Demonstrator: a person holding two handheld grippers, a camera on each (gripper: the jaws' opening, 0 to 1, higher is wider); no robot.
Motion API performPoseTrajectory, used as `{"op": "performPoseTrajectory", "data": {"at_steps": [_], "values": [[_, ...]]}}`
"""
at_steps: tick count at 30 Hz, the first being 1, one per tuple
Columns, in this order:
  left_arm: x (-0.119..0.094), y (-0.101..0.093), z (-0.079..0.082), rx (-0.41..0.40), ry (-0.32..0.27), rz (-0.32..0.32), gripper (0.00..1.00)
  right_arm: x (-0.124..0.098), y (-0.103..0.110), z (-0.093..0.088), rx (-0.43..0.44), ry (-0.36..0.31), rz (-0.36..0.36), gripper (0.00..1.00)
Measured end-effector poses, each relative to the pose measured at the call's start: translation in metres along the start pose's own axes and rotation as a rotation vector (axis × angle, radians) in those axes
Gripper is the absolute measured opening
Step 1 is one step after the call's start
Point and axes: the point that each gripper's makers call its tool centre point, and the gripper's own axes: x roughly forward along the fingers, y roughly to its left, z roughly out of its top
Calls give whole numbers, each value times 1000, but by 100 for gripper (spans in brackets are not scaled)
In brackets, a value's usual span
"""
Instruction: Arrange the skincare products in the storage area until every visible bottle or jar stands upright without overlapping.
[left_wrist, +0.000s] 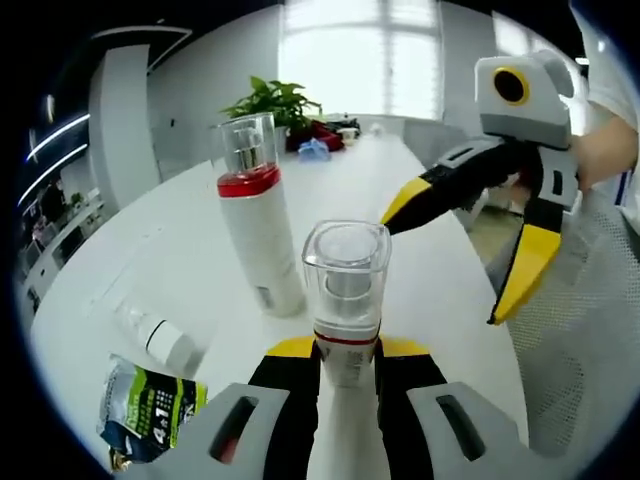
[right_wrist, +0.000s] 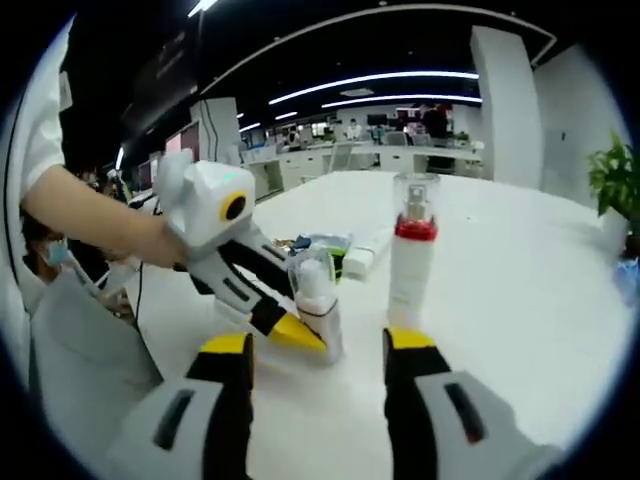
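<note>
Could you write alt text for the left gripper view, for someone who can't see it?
The left gripper clamps a short clear-capped bottle upright on a white table. Behind it stands a taller white pump bottle with a red band; a white tube and a green sachet lie flat at lower left. The right gripper, held by a hand, hangs open on the right.

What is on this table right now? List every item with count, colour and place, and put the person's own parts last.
Tall white pump bottle with red band and clear cap: one, standing upright mid-table.
Short white bottle with clear square cap: one, upright between the left gripper's jaws.
White tube: one, lying on its side near the pouch.
Green printed pouch: one, lying flat at the table edge.
Green potted plant: one, far end of the white table.
Left gripper: black and yellow, closed on the short bottle.
Right gripper: jaws apart, holding nothing.
Person's hand: holding the right gripper.
</note>
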Motion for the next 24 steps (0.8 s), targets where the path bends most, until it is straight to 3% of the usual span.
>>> {"op": "performPoseTrajectory", "data": {"at_steps": [24], "values": [[20,57,14,8,-5,-21,18,-17,-27,-3,13,15,-75,52]]}}
